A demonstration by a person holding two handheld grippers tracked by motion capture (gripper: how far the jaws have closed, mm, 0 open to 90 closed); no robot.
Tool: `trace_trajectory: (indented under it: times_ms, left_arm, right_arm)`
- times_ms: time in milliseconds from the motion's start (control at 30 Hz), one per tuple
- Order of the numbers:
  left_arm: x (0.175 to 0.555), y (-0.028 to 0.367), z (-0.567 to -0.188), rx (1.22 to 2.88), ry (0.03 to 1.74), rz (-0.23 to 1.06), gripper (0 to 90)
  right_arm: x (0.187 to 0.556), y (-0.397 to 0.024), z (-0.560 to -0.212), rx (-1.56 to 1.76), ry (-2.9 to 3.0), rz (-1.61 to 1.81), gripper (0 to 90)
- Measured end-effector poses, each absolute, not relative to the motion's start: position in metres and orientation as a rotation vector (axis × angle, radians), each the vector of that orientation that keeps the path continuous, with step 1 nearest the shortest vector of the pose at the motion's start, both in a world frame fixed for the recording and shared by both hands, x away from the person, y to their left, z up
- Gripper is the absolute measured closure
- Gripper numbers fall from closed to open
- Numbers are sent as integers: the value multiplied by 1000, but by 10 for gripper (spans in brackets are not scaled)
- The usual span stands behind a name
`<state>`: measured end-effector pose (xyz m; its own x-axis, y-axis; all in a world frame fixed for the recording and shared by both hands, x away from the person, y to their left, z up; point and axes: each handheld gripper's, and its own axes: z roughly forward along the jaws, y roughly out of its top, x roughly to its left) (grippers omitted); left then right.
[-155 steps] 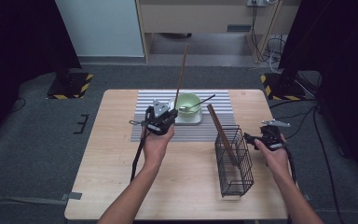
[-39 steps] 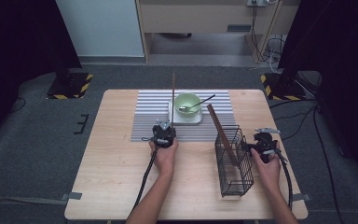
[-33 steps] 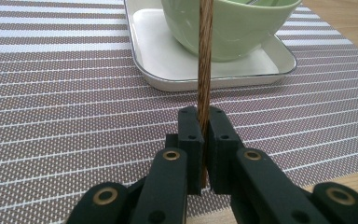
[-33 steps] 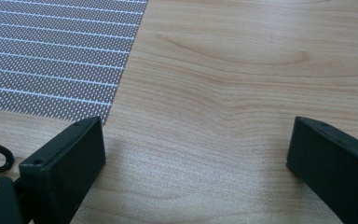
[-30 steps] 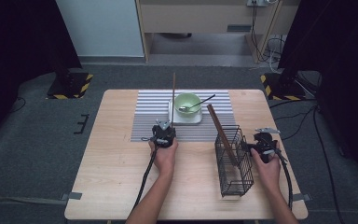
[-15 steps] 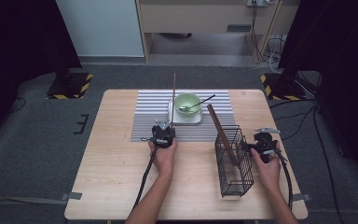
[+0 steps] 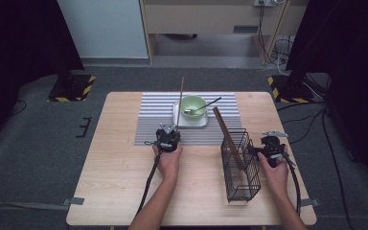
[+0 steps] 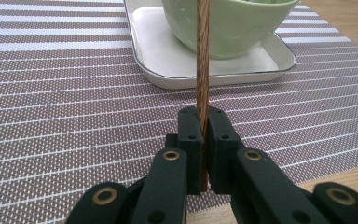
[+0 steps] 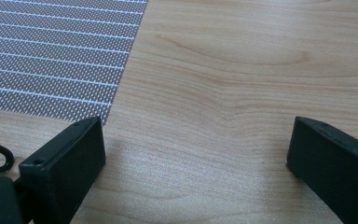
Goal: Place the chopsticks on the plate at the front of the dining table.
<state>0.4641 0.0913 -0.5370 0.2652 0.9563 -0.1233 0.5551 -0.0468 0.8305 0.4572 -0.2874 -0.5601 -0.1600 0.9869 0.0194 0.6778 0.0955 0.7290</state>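
Spoon [image 7: 202, 106] in green bowl [image 7: 192, 105]; chopstick [image 7: 228, 137] in wire basket [image 7: 241, 167]

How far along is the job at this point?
One brown chopstick already leans in the black wire basket. The left hand-held gripper is shut on the second chopstick above the striped placemat. Basketing it remains; the right hand-held gripper waits open.

High view overhead, 2 close views share placemat [image 7: 159, 125]
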Motion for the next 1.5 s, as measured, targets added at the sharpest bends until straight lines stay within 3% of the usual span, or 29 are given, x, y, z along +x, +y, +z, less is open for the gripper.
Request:
trace_trajectory:
  times_ms: [1500]
  left_arm:
    - [465, 100, -536, 1702, 1427, 629, 850]
  right_arm:
    - [457, -287, -560, 1630, 1894, 839, 43]
